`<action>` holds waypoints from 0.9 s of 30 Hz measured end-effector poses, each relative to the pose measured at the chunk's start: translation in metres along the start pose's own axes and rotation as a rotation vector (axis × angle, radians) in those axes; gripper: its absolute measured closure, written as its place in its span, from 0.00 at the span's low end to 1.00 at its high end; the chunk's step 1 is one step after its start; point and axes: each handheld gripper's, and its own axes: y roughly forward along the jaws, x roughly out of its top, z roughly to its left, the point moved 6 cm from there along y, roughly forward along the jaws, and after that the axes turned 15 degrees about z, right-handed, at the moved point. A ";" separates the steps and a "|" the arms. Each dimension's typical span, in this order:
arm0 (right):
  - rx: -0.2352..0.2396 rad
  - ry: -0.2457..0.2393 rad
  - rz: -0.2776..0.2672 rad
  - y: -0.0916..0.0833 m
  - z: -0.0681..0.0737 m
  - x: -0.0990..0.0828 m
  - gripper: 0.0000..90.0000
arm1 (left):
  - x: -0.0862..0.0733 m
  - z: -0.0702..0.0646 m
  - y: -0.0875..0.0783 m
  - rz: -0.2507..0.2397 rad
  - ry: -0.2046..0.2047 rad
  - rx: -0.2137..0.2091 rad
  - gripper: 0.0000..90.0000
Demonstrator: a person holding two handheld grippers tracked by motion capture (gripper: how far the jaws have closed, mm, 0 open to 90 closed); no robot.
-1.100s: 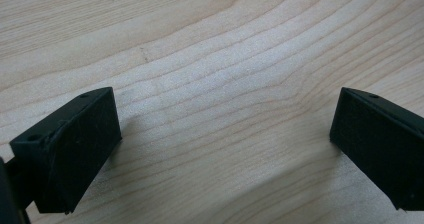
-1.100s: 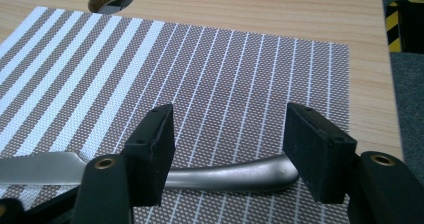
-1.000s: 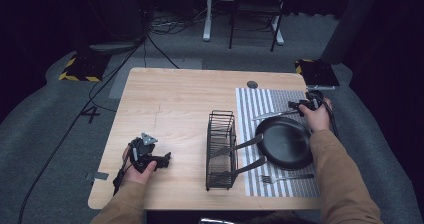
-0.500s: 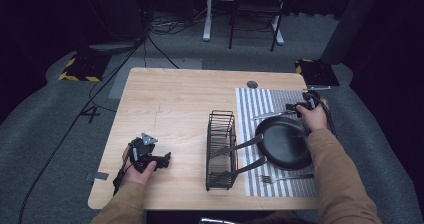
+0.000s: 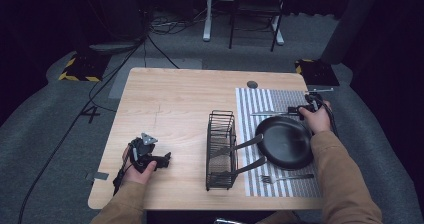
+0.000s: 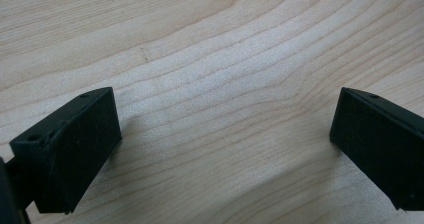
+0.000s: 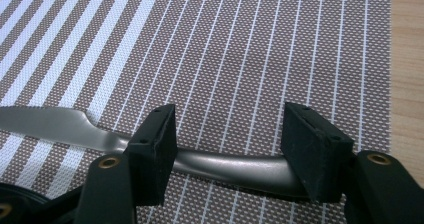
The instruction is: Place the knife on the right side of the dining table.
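Pan (image 5: 284, 143) and fork (image 5: 287, 177) on the mat (image 5: 260, 101), rack (image 5: 221, 149) left, probably a knife (image 5: 270, 113) behind.

My sleeves are tan, down to both wrists. My left tongs (image 5: 165, 159) are black, topped by a grey three-cornered plate, with a black cable trailing off. My right tongs (image 7: 227, 139) have blocky black pads (image 7: 157, 134) with small screw holes and brass-coloured rivets at the arms.
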 end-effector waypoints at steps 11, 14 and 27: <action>0.001 0.004 -0.009 -0.004 0.000 -0.004 0.44 | 0.000 0.000 0.000 0.000 -0.001 0.001 0.00; -0.019 -0.001 -0.049 -0.013 0.000 -0.003 0.43 | 0.000 0.000 0.000 0.000 -0.001 0.000 0.00; 0.011 -0.105 -0.197 -0.092 0.027 -0.019 0.42 | 0.000 0.000 0.000 0.000 -0.001 0.000 0.00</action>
